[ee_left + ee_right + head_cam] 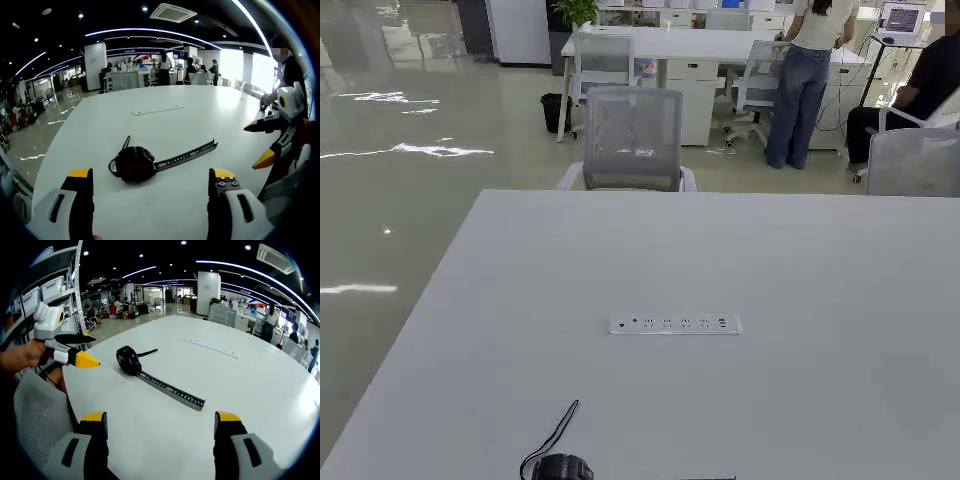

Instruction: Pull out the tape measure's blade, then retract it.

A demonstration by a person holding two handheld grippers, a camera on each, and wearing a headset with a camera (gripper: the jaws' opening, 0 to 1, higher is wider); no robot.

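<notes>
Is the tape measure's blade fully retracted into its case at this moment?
No: in the right gripper view a length of blade lies pulled out of the tape measure, flat on the table.

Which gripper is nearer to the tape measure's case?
The left gripper. It is close beside the case; the right gripper is farther, out by the blade tip.
</notes>
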